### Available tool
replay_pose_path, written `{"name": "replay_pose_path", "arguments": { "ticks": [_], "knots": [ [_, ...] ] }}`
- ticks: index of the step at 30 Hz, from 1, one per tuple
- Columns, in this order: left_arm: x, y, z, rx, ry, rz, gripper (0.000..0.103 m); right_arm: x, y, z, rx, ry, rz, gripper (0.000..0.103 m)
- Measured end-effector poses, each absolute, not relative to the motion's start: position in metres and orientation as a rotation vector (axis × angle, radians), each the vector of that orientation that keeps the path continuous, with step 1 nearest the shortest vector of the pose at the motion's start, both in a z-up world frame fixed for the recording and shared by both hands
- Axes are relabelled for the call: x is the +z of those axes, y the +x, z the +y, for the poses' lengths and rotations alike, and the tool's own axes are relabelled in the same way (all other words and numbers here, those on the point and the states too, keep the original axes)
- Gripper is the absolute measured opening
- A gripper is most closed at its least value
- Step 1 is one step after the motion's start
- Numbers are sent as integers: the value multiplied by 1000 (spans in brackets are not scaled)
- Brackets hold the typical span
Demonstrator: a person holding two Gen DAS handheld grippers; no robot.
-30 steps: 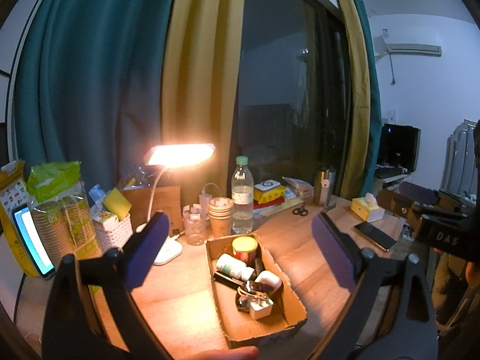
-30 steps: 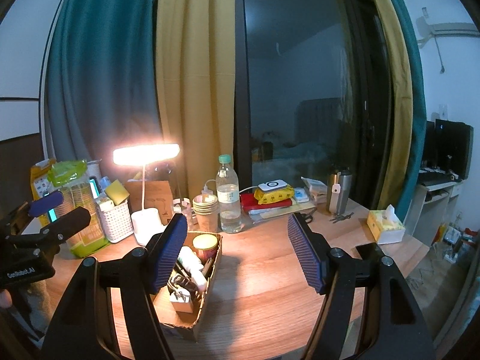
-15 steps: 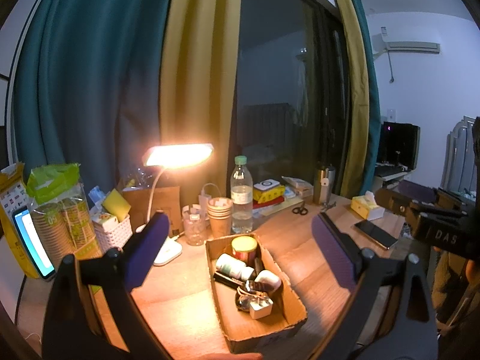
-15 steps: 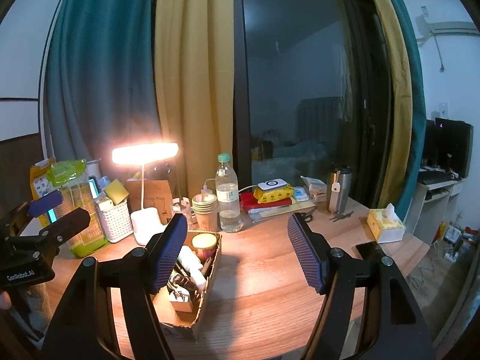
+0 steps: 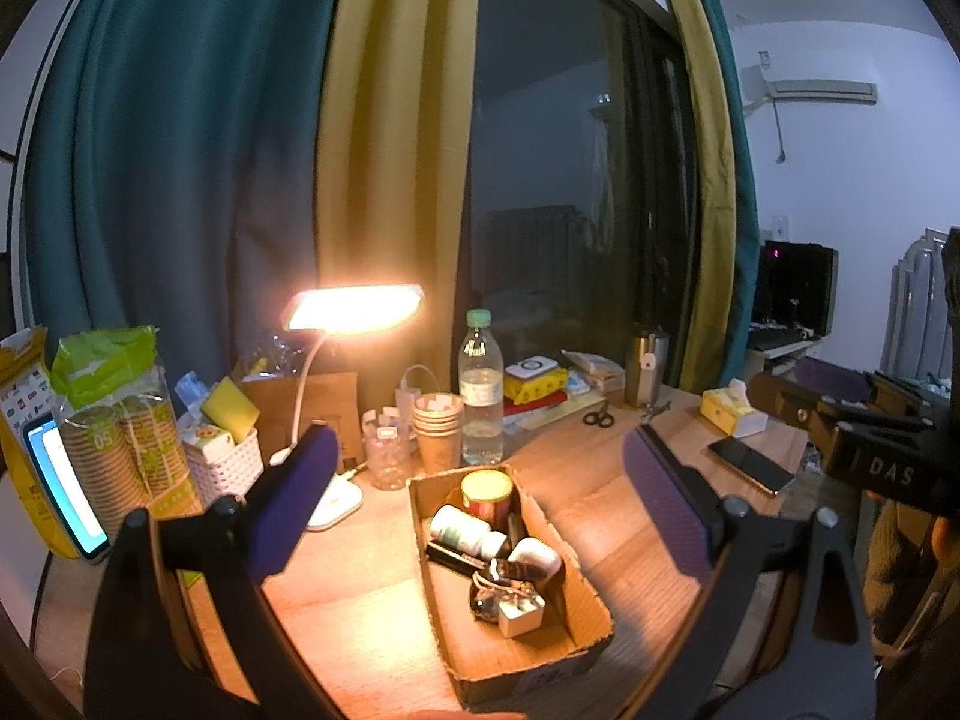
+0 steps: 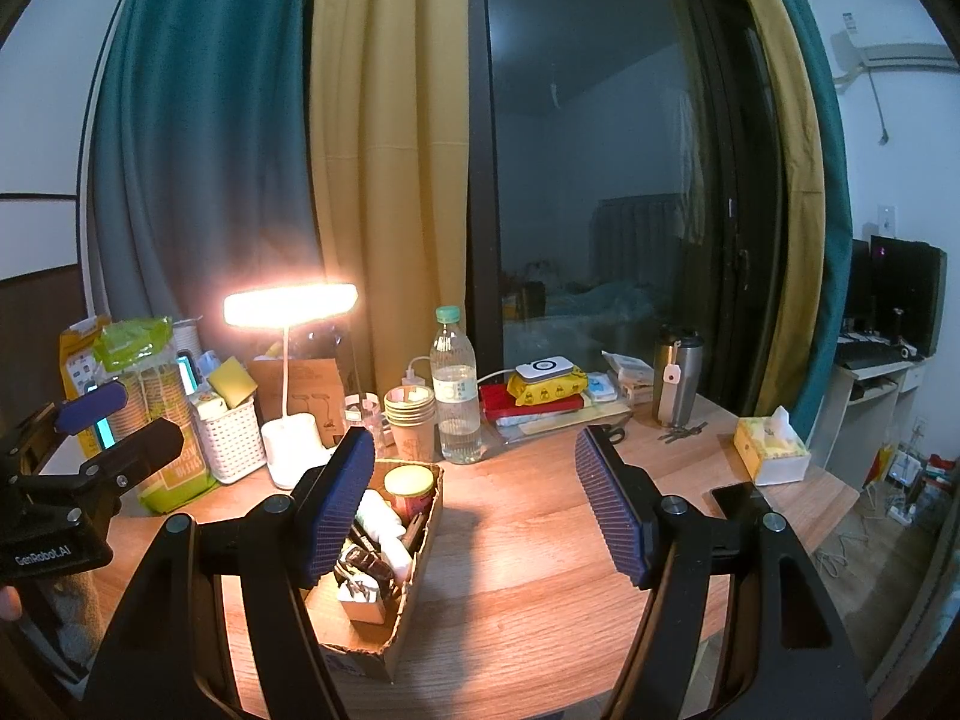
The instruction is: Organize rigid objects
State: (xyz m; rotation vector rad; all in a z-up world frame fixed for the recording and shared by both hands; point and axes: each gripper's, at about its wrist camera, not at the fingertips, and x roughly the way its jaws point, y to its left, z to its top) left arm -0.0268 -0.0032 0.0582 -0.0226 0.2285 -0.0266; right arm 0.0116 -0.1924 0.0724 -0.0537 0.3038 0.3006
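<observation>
Wooden desk (image 6: 528, 546) is pretty cluttered: cardboard box (image 5: 576, 654) of small stuff up front, lit desk lamp (image 6: 291, 450), water bottle (image 6: 454, 390), paper cups (image 6: 410, 420), tissue box (image 6: 771, 450), phone (image 5: 750, 465).

Both grippers hang level-ish, tipped slightly down. Left gripper (image 5: 474, 504) has its jaws spread wide, nothing between the pads. Right gripper (image 6: 474, 504) is likewise wide apart and empty, the two side by side.

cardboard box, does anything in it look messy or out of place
Yes. The cardboard box holds a loose jumble: a white bottle lying on its side, a white charger tipped among dark bits. Only the yellow-lidded jar stands upright.
</observation>
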Motion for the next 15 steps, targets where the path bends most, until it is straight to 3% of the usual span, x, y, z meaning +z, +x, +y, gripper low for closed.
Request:
{"name": "replay_pose_path", "arguments": {
  "ticks": [15],
  "knots": [
    [53, -25, -5, -32, -10, 234, 97, 71, 12, -193, 301, -54, 306, 73]
  ]
}}
